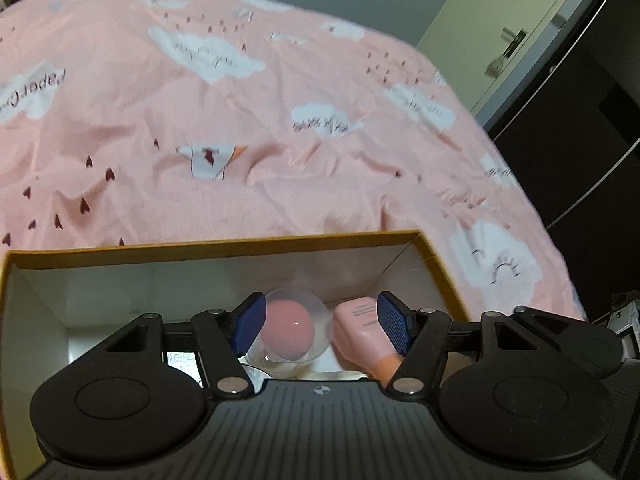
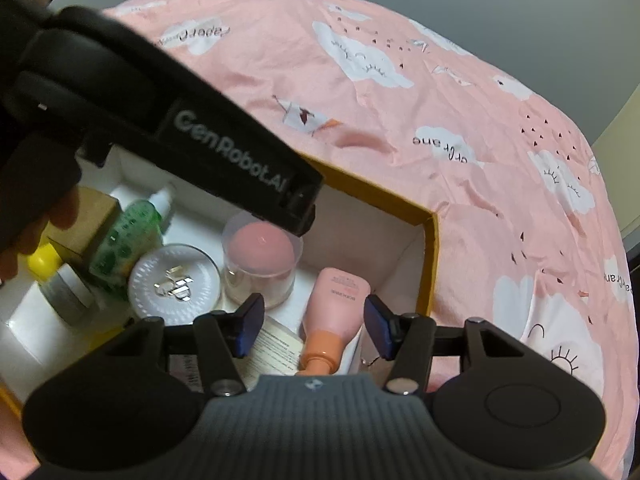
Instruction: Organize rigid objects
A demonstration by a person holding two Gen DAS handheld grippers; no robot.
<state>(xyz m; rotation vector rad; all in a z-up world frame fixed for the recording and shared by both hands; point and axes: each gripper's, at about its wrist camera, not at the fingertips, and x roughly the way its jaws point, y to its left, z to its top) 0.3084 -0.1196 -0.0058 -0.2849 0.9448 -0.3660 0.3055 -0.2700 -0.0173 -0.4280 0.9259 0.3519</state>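
A yellow-rimmed box (image 1: 216, 246) with white walls lies on a pink bed cover. In it stand a clear cup holding a pink ball (image 1: 294, 328) and, to its right, a pink tube with an orange cap (image 1: 360, 332). My left gripper (image 1: 322, 324) hovers open above both, and its pads press on neither. In the right wrist view the tube (image 2: 336, 304) lies flat between the open jaws of my right gripper (image 2: 316, 320), with a gap on each side. The left gripper's black body (image 2: 224, 148) reaches in over the cup (image 2: 262, 256).
Left of the cup the box (image 2: 430, 248) holds a white round compact (image 2: 174, 282), a green bottle (image 2: 128, 236), a grey jar (image 2: 66, 292), a yellow item (image 2: 42, 262) and a brown carton (image 2: 94, 216). A printed leaflet (image 2: 276, 348) lies beside the tube. A person's hand (image 2: 60, 208) grips the left handle.
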